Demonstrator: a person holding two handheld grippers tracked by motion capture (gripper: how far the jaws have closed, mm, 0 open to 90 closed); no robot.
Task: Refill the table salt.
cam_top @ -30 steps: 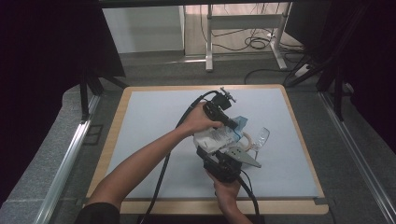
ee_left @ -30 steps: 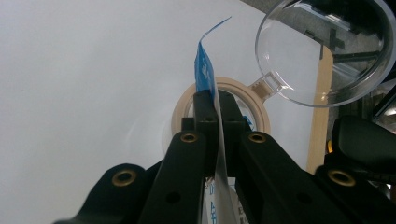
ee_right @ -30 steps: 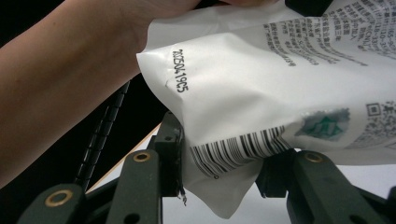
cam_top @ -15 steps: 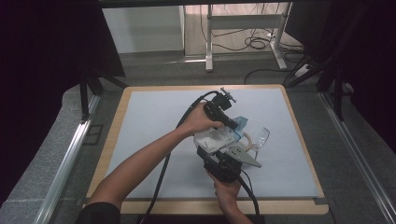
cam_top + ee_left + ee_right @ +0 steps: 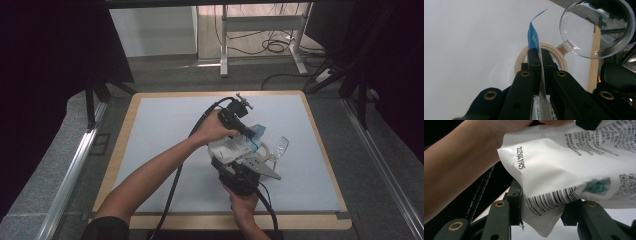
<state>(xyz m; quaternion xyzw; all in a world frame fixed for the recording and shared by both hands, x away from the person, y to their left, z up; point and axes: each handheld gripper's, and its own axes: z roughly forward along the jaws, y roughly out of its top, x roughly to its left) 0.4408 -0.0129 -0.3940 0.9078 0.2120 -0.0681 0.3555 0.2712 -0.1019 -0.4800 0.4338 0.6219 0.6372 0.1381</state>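
A white pouch (image 5: 234,148) with a blue top and printed barcode is held just above the table between both grippers. My left gripper (image 5: 251,133) is shut on its thin blue top edge (image 5: 533,37), the jaws pinched tight in the left gripper view (image 5: 539,53). My right gripper (image 5: 239,172) is shut on the pouch's lower body (image 5: 564,165) near the barcode, with the jaws (image 5: 543,203) squeezing it from both sides. Under the pouch lies a round beige-rimmed container (image 5: 520,58) with its hinged clear lid (image 5: 596,27) flipped open.
The white mat (image 5: 165,125) covers a wooden board with a raised edge (image 5: 320,145). The clear lid (image 5: 281,146) rests to the right of the pouch. A forearm (image 5: 456,170) and black cable (image 5: 175,185) cross the mat's left half. Dark curtains and metal rails flank the table.
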